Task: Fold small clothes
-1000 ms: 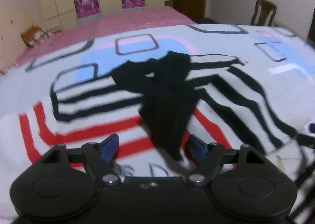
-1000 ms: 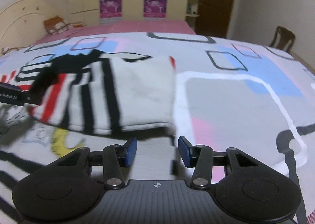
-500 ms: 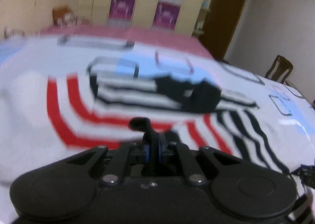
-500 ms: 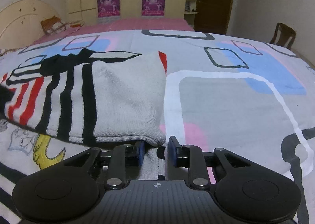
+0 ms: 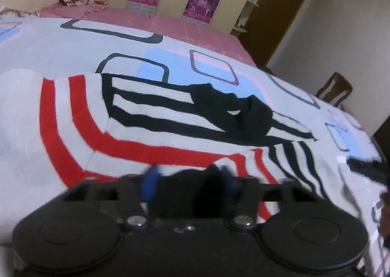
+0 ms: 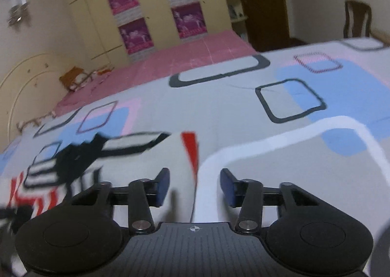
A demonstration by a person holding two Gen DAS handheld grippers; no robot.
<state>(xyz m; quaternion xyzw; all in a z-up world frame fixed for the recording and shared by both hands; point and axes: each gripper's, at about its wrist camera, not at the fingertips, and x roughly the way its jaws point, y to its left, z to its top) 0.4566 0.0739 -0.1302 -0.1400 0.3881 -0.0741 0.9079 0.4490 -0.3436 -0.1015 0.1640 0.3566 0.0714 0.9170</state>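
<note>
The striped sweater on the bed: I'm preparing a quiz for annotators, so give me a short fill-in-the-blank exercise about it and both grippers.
1. The striped sweater has black and ___ stripes.
2. The right gripper has its jaws ___, with nothing between them.
3. The sweater lies on a ___ with a patterned sheet.
4. Black fabric sits between the blue fingers of the ___ gripper.

Missing words: red; open; bed; left

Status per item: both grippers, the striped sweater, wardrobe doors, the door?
Left gripper: open, black fabric between its blue fingers.
Right gripper: open, nothing between the fingers.
Red, black and white striped knit sweater: lying on the patterned bedspread, black collar bunched up.
Cream wardrobe doors: closed.
Brown wooden door: cannot tell.
</note>
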